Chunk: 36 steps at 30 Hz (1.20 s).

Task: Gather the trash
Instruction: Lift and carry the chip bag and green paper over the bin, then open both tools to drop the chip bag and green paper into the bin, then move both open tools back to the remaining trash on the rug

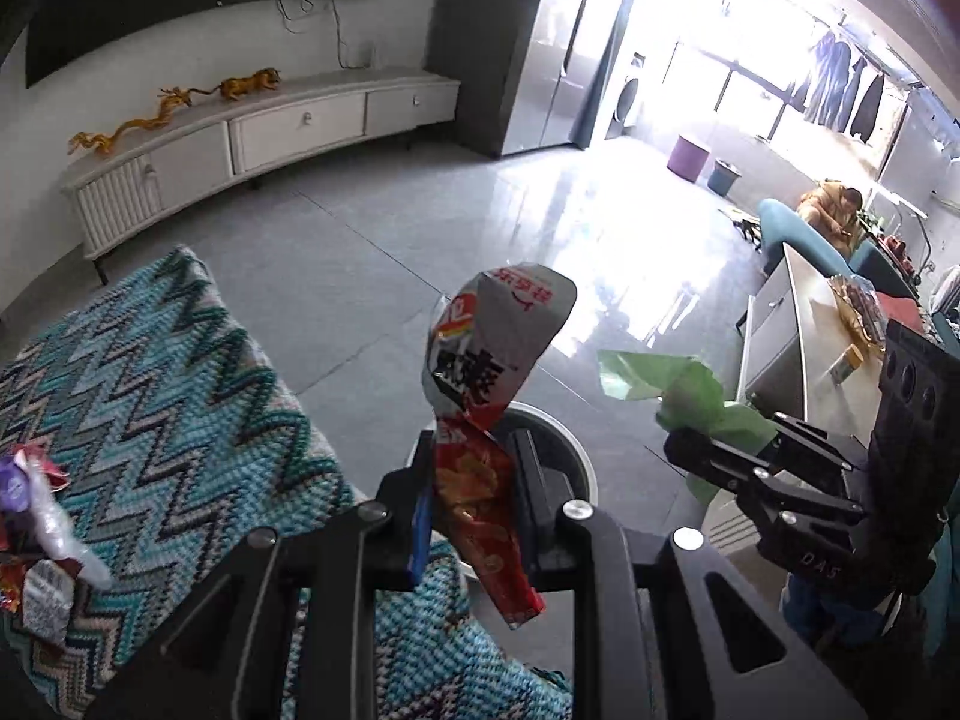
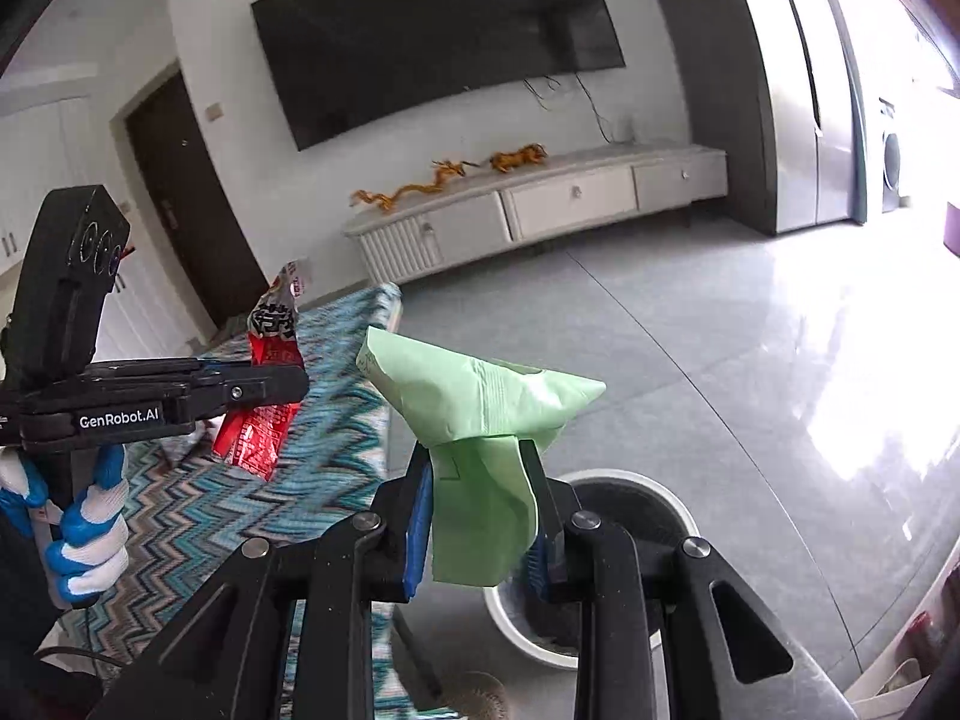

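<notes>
My left gripper [image 1: 471,480] is shut on a red and silver snack wrapper [image 1: 486,372], held over the edge of the zigzag cloth, just above a white round trash bin [image 1: 579,456]. It also shows in the right wrist view [image 2: 270,387] with the wrapper [image 2: 264,420]. My right gripper [image 2: 483,480] is shut on a light green paper packet [image 2: 480,408], held above the bin [image 2: 672,498]. In the left wrist view the right gripper [image 1: 714,450] and green packet [image 1: 690,384] are to the right of the bin.
A table with a blue zigzag cloth [image 1: 150,396] holds several more wrappers [image 1: 36,516] at its left edge. A grey low table [image 1: 798,348] with snacks stands right. A TV cabinet [image 1: 270,132] lines the far wall. Tiled floor [image 1: 480,228] lies between.
</notes>
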Motion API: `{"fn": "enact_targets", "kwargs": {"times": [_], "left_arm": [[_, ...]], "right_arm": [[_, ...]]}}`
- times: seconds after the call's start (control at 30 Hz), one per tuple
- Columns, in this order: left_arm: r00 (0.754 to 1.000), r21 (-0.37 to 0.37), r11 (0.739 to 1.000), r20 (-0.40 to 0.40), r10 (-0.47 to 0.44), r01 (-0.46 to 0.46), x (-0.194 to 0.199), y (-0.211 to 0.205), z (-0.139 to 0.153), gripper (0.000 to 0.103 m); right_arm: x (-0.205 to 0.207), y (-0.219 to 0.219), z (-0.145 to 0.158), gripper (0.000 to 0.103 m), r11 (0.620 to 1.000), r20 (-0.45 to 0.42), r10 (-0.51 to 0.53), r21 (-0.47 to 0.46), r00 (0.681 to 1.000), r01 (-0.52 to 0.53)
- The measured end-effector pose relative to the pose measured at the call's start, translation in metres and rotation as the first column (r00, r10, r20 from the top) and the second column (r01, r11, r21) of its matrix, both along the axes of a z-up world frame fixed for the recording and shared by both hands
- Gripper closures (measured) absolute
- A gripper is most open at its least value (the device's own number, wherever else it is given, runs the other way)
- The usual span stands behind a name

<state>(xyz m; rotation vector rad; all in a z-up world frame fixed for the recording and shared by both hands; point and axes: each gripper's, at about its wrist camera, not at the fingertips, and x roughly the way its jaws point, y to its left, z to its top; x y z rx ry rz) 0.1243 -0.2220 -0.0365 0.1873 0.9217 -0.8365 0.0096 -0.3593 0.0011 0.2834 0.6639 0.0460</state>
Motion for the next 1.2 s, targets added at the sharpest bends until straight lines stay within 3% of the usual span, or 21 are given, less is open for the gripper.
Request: {"fn": "enact_targets", "kwargs": {"times": [0.23, 0.3, 0.37, 0.4, 0.57, 0.8, 0.97, 1.2], "left_arm": [[0.990, 0.006, 0.998, -0.125, -0.065, 0.066, 0.025, -0.048, -0.044, 0.080], [0.985, -0.006, 0.998, -0.157, -0.065, 0.065, 0.033, -0.055, -0.053, 0.074], [0.983, -0.015, 0.998, -0.171, -0.058, 0.056, 0.040, -0.058, -0.059, 0.057], [0.982, -0.022, 0.998, -0.179, -0.055, 0.052, 0.043, -0.059, -0.061, 0.054], [0.981, -0.026, 0.999, -0.188, -0.042, 0.038, 0.048, -0.058, -0.066, 0.053], [0.991, -0.032, 0.999, -0.133, 0.007, -0.011, 0.034, -0.032, -0.049, 0.053], [0.995, -0.076, 0.996, -0.094, 0.045, -0.052, 0.015, -0.005, -0.030, 0.053], [0.985, -0.116, 0.979, 0.004, 0.171, -0.169, -0.003, 0.066, 0.009, 0.053]], "right_arm": [[0.030, -0.028, -0.053, 0.075, 0.998, -0.131, -0.052, 0.022, 0.990, 0.055], [0.035, -0.035, -0.066, 0.067, 0.998, -0.162, -0.063, 0.017, 0.985, 0.067], [0.039, -0.041, -0.075, 0.058, 0.996, -0.187, -0.082, 0.007, 0.979, 0.085], [0.040, -0.043, -0.078, 0.057, 0.996, -0.194, -0.089, 0.005, 0.977, 0.091], [0.037, -0.051, -0.081, 0.056, 0.993, -0.207, -0.112, 0.011, 0.972, 0.117], [0.021, -0.044, -0.060, 0.056, 0.992, -0.163, -0.115, 0.028, 0.980, 0.121], [0.011, -0.020, -0.024, 0.055, 0.996, -0.097, -0.086, 0.017, 0.992, 0.088], [-0.006, 0.017, 0.015, 0.053, 0.999, -0.004, -0.053, 0.012, 0.999, 0.053]]}}
